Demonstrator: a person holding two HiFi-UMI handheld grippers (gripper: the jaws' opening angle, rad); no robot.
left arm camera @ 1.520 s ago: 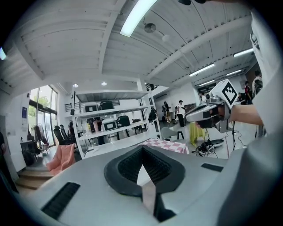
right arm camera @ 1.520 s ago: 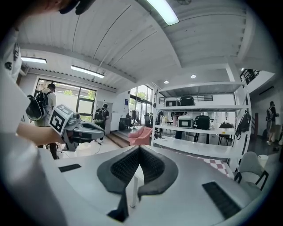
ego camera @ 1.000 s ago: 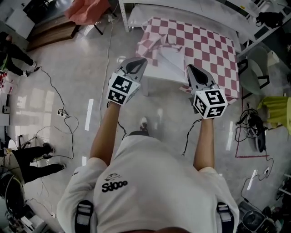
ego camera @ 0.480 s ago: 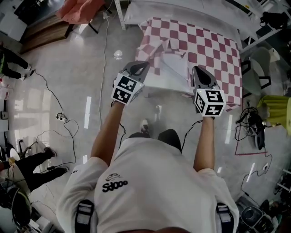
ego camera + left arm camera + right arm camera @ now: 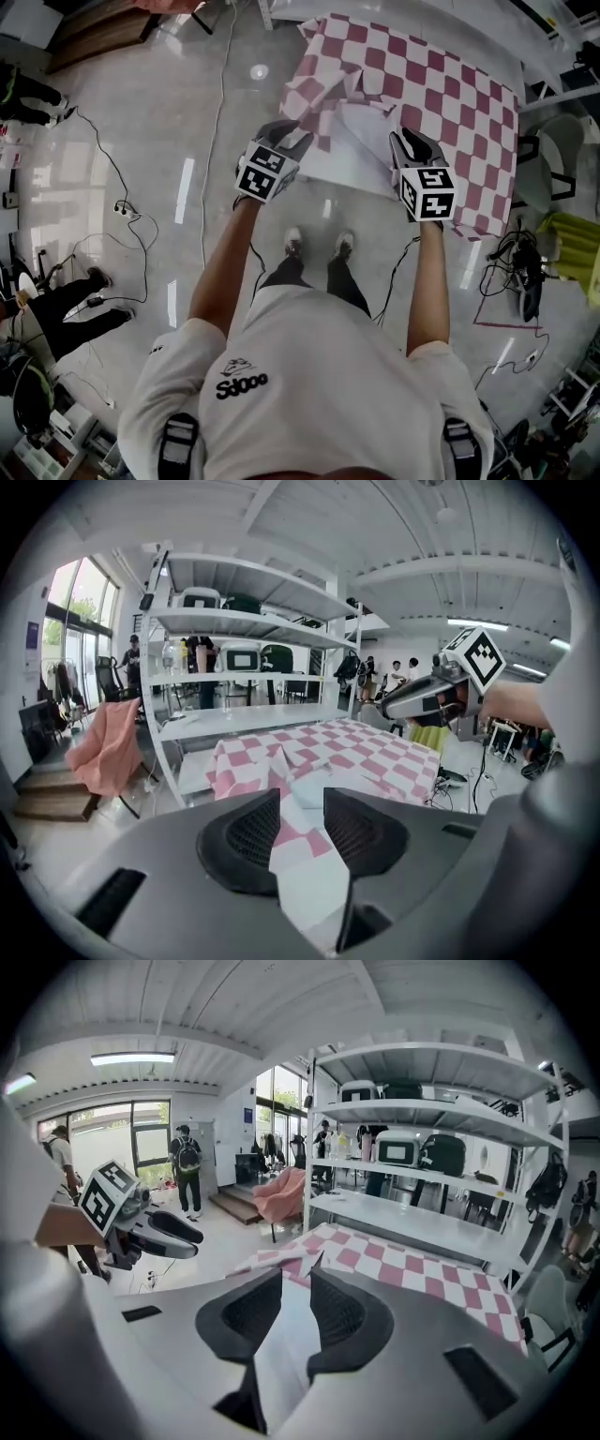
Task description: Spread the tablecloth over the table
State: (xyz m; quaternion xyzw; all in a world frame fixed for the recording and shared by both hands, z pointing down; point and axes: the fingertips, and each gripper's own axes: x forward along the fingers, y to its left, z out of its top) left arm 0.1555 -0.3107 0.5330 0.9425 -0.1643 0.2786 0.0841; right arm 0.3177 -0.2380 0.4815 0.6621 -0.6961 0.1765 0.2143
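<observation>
Tablecloth (image 5: 441,94) with rumpled near-left corner

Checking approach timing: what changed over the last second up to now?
Both grippers came down and forward to the near, folded-back edge of the checked tablecloth: left gripper at the left fold, right gripper further right. Their jaws, shut before, are opening; cloth shows in each gap, nothing gripped yet. The person stepped closer. The fold lies as before.

Head view: high overhead, looking steeply down. Gripper views: low, close behind own jaws, facing shelf rack (image 5: 246,621). All three share checked tablecloth (image 5: 431,84).
</observation>
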